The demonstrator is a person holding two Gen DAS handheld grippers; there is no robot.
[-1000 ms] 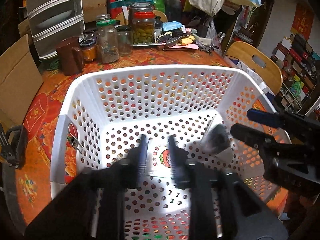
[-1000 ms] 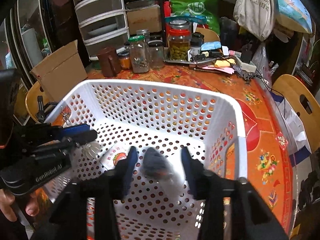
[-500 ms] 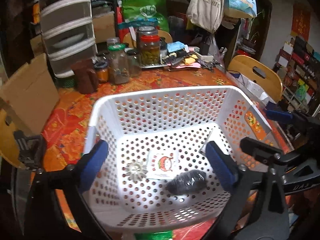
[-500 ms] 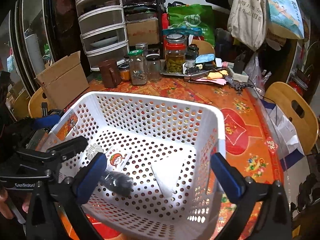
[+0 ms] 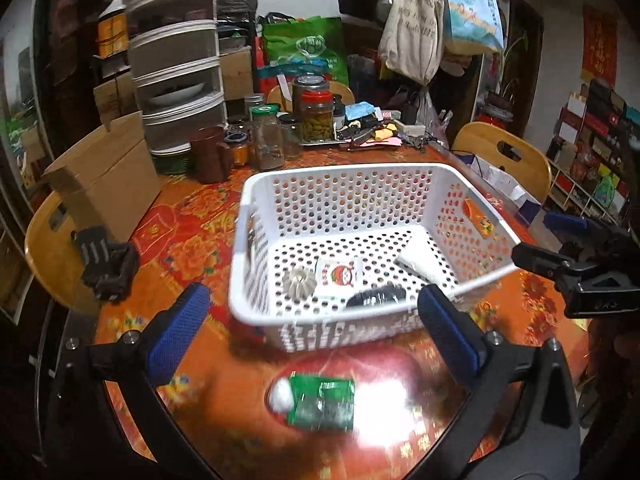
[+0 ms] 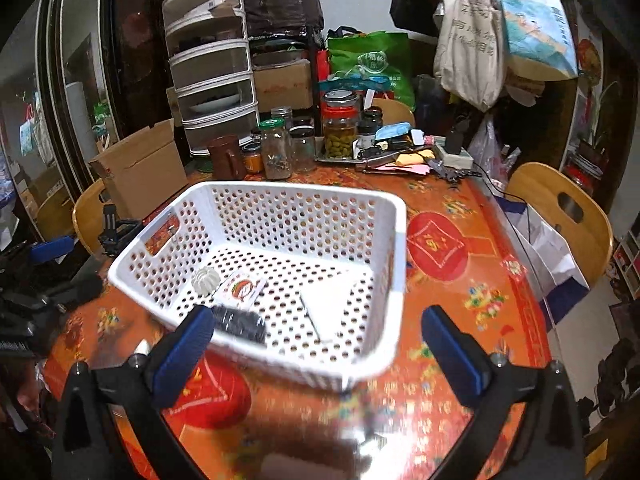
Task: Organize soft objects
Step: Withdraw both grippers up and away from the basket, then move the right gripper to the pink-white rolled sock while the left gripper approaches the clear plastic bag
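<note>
A white perforated basket (image 5: 344,174) (image 6: 396,240) stands on the orange table. In it lie a black roll (image 5: 376,296) (image 6: 240,322), a white packet with a tomato picture (image 5: 338,274) (image 6: 240,288), a ribbed white piece (image 5: 298,282) (image 6: 205,280) and a white folded piece (image 5: 424,262) (image 6: 330,304). A green packet with a white end (image 5: 316,400) lies on the table in front of the basket. My left gripper (image 5: 310,334) is open and empty above that packet. My right gripper (image 6: 318,356) is open and empty near the basket's front edge.
Jars (image 5: 318,114), a brown mug (image 5: 210,156) and stacked drawers (image 5: 176,80) crowd the table's far side. A cardboard box (image 5: 108,180) sits at the left. Wooden chairs (image 6: 560,208) stand around the table. A black clamp (image 5: 106,262) sits at the left edge.
Both grippers have opened wide and pulled back out of the basket toward me. The black roll and the white folded piece have been let go and lie in the basket.
</note>
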